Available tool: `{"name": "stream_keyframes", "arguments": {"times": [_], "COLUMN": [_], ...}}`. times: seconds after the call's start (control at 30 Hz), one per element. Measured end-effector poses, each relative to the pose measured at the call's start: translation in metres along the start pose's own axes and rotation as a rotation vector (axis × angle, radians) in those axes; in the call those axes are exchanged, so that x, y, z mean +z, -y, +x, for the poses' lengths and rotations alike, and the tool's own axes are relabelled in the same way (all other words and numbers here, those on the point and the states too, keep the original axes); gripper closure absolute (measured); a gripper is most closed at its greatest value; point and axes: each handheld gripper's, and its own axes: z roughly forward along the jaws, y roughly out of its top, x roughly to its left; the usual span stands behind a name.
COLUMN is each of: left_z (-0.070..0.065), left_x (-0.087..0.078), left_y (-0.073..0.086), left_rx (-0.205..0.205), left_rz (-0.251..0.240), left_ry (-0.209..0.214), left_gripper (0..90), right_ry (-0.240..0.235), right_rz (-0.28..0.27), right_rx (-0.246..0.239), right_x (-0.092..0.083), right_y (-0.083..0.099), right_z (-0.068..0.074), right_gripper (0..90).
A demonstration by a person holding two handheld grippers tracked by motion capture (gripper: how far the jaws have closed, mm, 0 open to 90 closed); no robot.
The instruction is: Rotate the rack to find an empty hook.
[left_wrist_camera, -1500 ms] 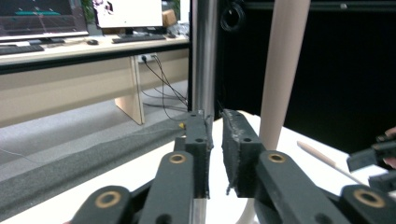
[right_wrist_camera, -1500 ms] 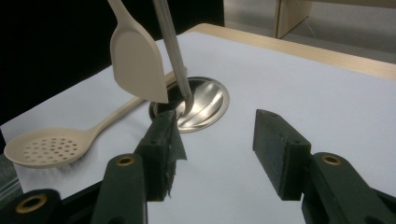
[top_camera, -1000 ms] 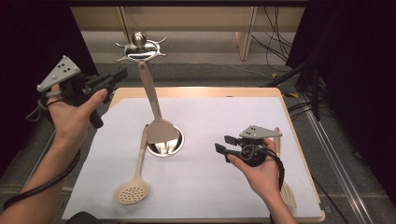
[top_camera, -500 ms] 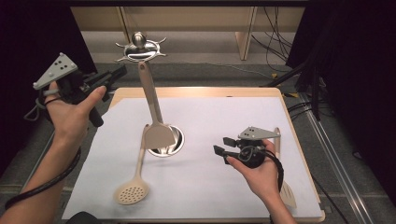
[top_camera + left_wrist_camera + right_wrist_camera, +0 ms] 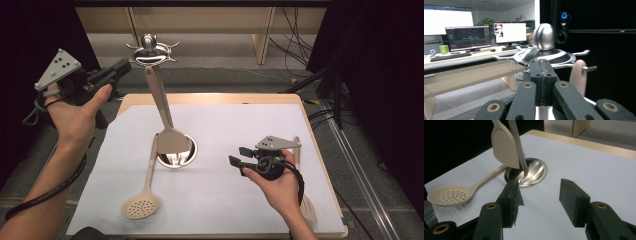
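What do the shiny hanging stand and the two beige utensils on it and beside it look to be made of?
The shiny utensil stand with round base and domed hook top looks like polished metal: it mirrors its surroundings. The beige spatula hanging on it and the beige perforated spoon lying on the white sheet look like matte plastic or nylon, with an even colour and no glare; which of the two is unclear.

- We've got a light wooden table (image 5: pixel 210 98) with a white sheet (image 5: pixel 240 130) spread across most of it.
- Black curtains (image 5: pixel 380 75) hang dark on both sides.
- Past the far edge we see grey floor (image 5: pixel 220 50), pale wooden desk legs (image 5: pixel 262 30) and loose cables (image 5: pixel 295 22).
- In the left gripper view there's an office behind: a long desk (image 5: pixel 466 60) with lit monitors (image 5: pixel 509 32), keyboards (image 5: pixel 450 56), a green cup (image 5: pixel 443 49) and a leafy plant (image 5: pixel 486 22).
- A webcam with a blue ring (image 5: pixel 564 16) sits against the black.
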Motion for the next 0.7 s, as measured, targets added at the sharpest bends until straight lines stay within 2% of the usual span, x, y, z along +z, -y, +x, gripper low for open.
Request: {"name": "stream_keyframes", "arguments": {"times": [0.07, 0.17, 0.23, 0.47, 0.57, 0.7], "left_z": [0.002, 0.008, 0.01, 0.016, 0.018, 0.021], "left_x": [0.001, 0.006, 0.007, 0.017, 0.02, 0.024], "left_y": [0.0, 0.001, 0.001, 0.001, 0.0, -0.002], "left_rx": [-0.005, -0.011, -0.011, 0.009, 0.012, 0.02], "left_rz": [-0.001, 0.005, 0.007, 0.023, 0.029, 0.035], "left_ry": [-0.006, -0.028, -0.031, -0.058, -0.06, -0.068], "left_gripper": [89.4, 89.4, 89.4, 89.4, 89.4, 89.4], "right_ry": [0.003, 0.003, 0.004, 0.0, -0.001, 0.001], "right_rz": [-0.01, -0.005, -0.007, 0.002, -0.014, -0.007], "right_rx": [-0.007, 0.017, 0.008, -0.013, 0.006, -0.025], "right_x": [0.001, 0.001, 0.001, 0.001, 0.002, 0.001], "right_y": [0.0, 0.0, 0.0, 0.0, 0.0, -0.001], "right_z": [0.0, 0.002, 0.001, -0.001, 0.001, -0.001], "right_gripper": [50.9, 50.9, 50.9, 50.9, 50.9, 50.9]}}
